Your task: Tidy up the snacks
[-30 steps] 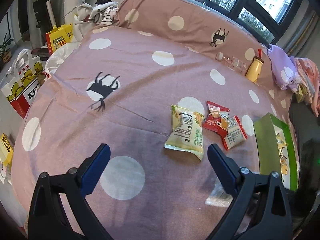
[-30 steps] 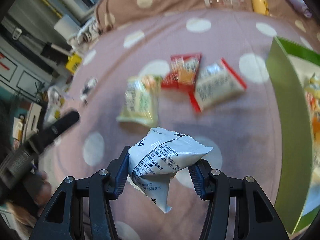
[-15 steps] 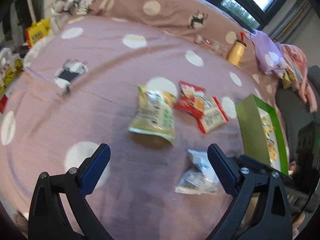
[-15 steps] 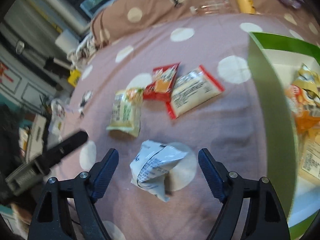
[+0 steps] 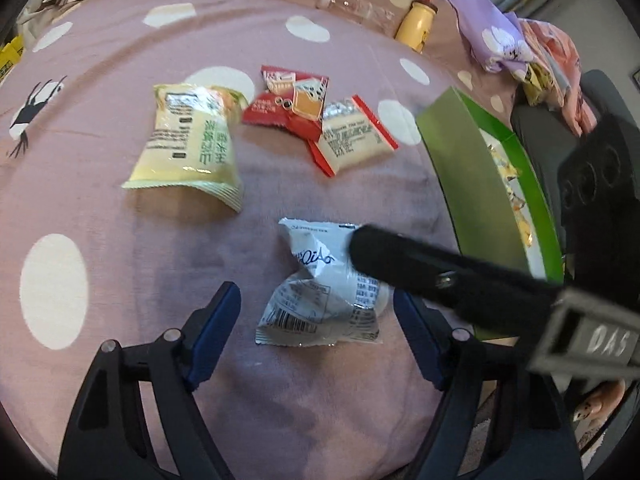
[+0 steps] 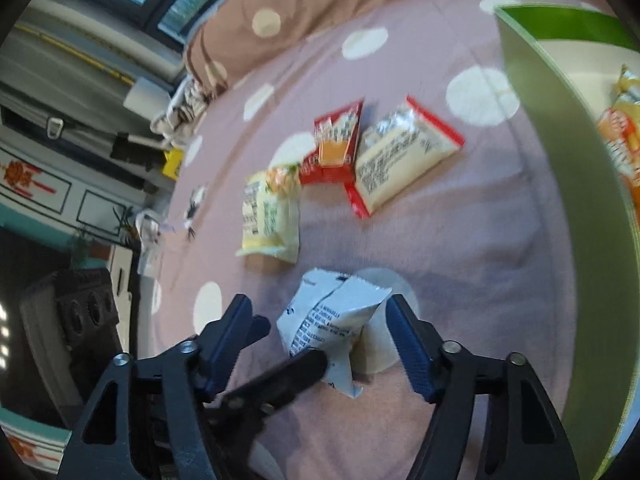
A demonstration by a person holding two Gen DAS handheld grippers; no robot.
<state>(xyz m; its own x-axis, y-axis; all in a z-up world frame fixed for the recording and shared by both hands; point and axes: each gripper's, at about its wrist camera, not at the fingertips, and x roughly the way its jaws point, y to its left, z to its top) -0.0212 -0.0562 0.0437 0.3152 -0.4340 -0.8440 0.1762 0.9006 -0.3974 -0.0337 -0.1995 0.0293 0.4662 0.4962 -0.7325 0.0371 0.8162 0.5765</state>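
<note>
A crumpled white snack packet (image 5: 320, 292) (image 6: 332, 320) lies on the dotted pink bedspread. My left gripper (image 5: 316, 296) straddles it with jaws closing, and the pads do not visibly press on it. My right gripper (image 6: 318, 304) straddles the same packet from the other side, also closing and not gripping. One right finger (image 5: 400, 256) crosses over the packet, and a left finger (image 6: 296, 372) reaches under its near edge. Farther off lie a yellow-green packet (image 5: 188, 144) (image 6: 272, 212), a red packet (image 5: 292, 100) and a red-edged white packet (image 5: 354, 136). The green box (image 5: 468, 152) (image 6: 560, 160) stands at the right.
The green box holds several orange and yellow snack packets (image 6: 620, 132). A yellow bottle (image 5: 416, 28), a clear plastic bottle (image 5: 360, 6) and a purple cloth (image 5: 492, 40) rest against the pillow at the back. Part of a hand (image 5: 600, 400) shows at the lower right.
The right gripper opened and dropped the white packet onto the bed, then began narrowing. The left gripper swung right and down over the packet, its jaws now narrower.
</note>
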